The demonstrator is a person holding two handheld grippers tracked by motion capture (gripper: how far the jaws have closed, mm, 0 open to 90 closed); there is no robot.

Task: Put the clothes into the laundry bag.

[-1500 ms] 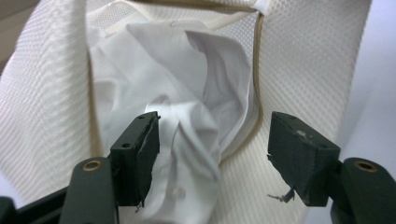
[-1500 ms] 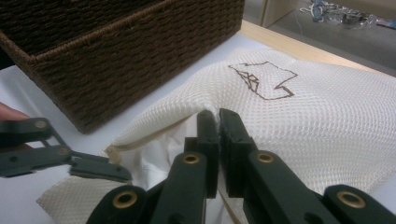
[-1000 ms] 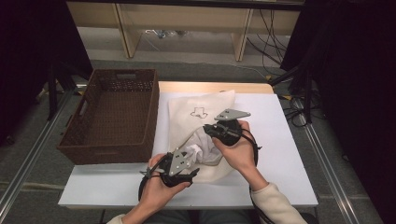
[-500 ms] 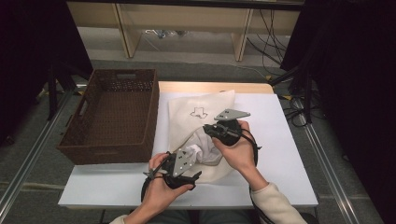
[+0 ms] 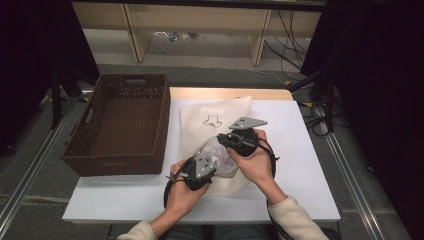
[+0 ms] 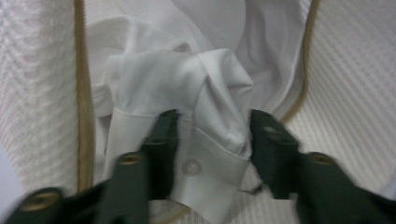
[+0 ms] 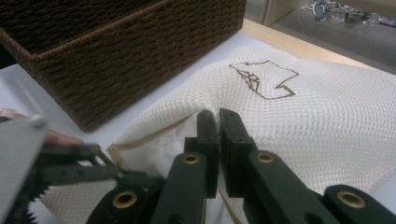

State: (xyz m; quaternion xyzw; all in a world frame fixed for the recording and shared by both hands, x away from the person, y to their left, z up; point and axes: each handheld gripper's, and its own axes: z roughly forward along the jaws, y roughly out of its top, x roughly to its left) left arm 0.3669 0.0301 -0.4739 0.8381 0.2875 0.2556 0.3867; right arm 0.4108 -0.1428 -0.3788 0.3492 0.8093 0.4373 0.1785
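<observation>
White table [image 5: 310,165]: brown wicker basket [image 5: 120,125] at left, cream mesh bag [image 5: 220,112] beside it, centre.

1. Wicker basket [image 5: 120,125] walls off the table's left side, close beside the mesh bag [image 5: 220,112]; only a narrow strip of white table [image 5: 300,150] between them.
2. Right of the bag: open tabletop, free to pass.
3. Front edge: bare strip, crossed by both forearms.
4. Bag mouth is crowded: white shirt [image 6: 187,107] bunched inside, left gripper [image 6: 210,140] and right gripper [image 7: 218,122] both there.
</observation>
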